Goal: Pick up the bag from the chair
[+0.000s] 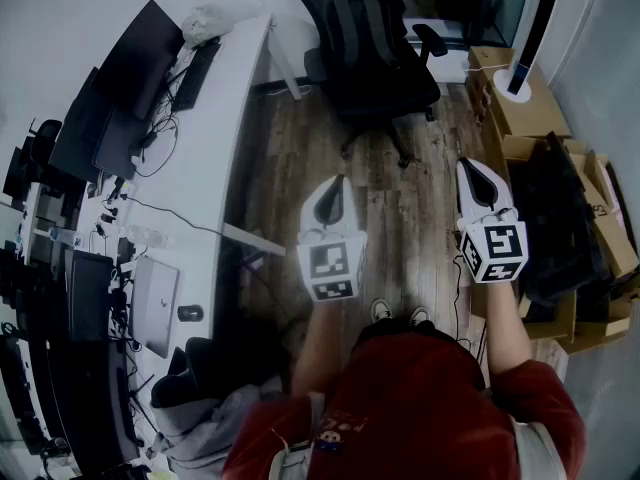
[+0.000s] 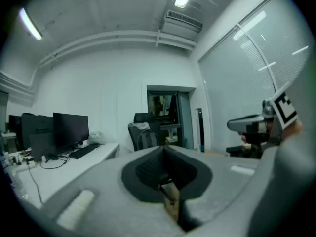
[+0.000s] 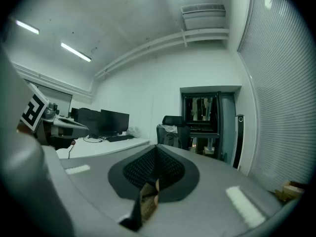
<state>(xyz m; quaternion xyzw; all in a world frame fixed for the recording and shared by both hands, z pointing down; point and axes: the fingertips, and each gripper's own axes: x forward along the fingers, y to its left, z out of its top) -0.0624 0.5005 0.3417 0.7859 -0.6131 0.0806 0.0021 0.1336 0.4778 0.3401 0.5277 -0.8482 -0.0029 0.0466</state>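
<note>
Fingers of left gripper pressed together, nothing between them. Right gripper same: fingers touching, empty.

Containers: cardboard boxes piled along right edge of head view. Dark contents fill the open ones at mid right; cannot tell what they are. Tall white upright unit stands on the box at upper right.

Bag: black backpack, upright on seat of black office chair, top centre of head view, against the backrest. Well apart from both grippers, with bare wooden floor between.

Pose: both forearms reach up-frame from person in red top at bottom. Grippers side by side, apart, about level, aimed toward the chair. Both gripper views show the bag straight ahead, just above the closed fingers. White bench with monitors and keyboard runs down left side.
</note>
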